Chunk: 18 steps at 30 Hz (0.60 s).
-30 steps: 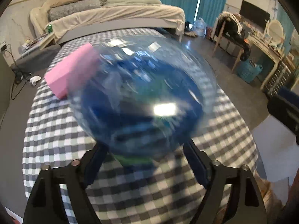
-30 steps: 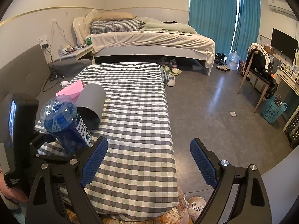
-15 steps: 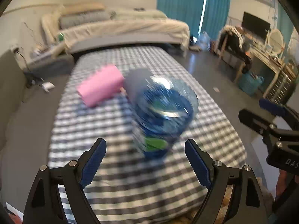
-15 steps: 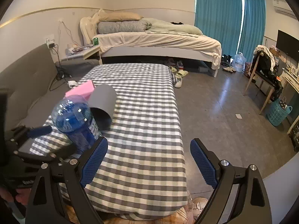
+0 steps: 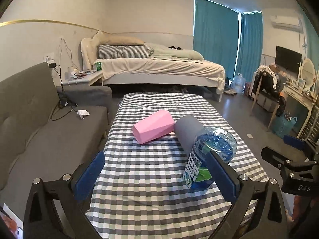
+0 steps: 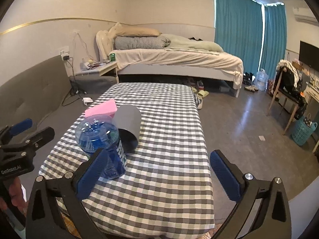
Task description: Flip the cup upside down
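The blue cup (image 5: 209,159) is sitting bottom-up at the lower right of the table (image 5: 151,181) — so the left gripper (image 5: 157,175) and right gripper (image 6: 159,171) are gaping wide, holding nothing.

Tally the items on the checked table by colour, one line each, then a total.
Pink: 1, the block lying on its side.
Grey: 1, the cup lying on its side.
Blue: 1, the clear bottle with a blue label.
Total: 3 on the table.
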Motion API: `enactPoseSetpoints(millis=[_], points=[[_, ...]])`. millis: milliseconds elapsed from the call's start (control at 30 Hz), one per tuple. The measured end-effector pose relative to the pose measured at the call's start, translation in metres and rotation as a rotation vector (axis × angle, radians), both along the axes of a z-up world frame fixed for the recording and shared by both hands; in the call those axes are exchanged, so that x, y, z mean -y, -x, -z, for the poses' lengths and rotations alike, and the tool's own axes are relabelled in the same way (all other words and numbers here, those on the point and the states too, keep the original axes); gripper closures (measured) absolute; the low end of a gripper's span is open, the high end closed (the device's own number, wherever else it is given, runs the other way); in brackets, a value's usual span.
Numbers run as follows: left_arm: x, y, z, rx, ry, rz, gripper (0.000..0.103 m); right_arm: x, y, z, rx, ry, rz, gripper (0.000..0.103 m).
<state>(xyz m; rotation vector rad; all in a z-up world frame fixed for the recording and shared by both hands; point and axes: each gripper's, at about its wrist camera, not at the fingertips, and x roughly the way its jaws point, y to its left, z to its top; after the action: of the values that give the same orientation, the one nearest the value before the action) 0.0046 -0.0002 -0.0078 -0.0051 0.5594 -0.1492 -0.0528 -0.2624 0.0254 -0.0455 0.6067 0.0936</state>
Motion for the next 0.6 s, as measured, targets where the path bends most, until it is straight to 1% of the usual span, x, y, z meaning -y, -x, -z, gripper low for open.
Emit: enactPoseSetpoints(millis=[600], points=[[0.0002,0.0049,0.0028,-0.006,-0.011,0.005,0.000,-0.0002,0.0055,-0.0010,0.002,0.010,0.000,0.000]])
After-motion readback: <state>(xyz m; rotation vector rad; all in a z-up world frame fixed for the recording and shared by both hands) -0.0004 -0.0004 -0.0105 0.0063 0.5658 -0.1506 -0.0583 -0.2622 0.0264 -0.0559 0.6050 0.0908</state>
